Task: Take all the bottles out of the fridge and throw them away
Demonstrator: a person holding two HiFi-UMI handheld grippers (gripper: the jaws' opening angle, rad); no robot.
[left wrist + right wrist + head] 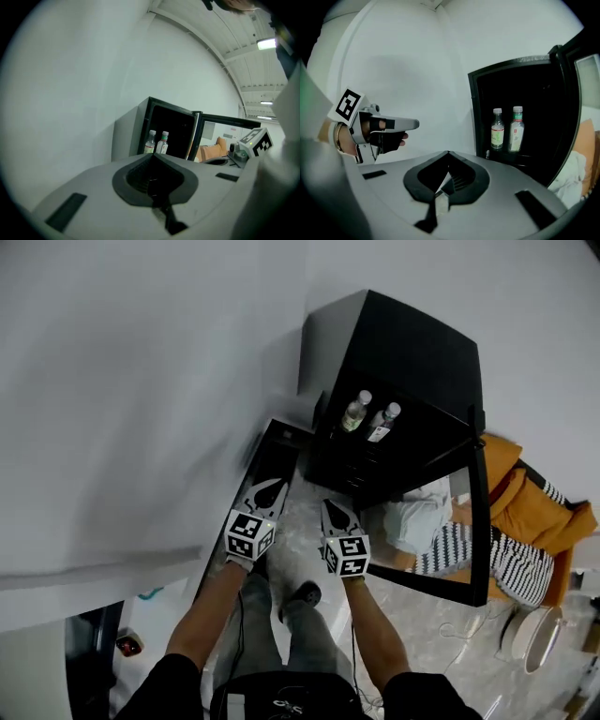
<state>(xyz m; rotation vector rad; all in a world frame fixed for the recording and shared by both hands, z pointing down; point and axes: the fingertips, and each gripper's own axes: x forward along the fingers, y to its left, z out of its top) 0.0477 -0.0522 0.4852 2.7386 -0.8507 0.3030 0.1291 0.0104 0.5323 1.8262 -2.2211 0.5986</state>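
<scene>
Two bottles are standing side by side on a shelf inside the black box-shaped fridge (pixel 412 352), whose glass-fronted door (pixel 478 521) is hanging wide open: a clear plastic bottle with a green label (pixel 497 129) and, just beside it, a clear plastic bottle with a red-and-white label (pixel 516 127). The left tool (pixel 265 491) and the right tool (pixel 337 512) are hovering side by side in front of the fridge, well apart from the bottles. Both are pointing towards it, each with its jaws pressed together on nothing.
</scene>
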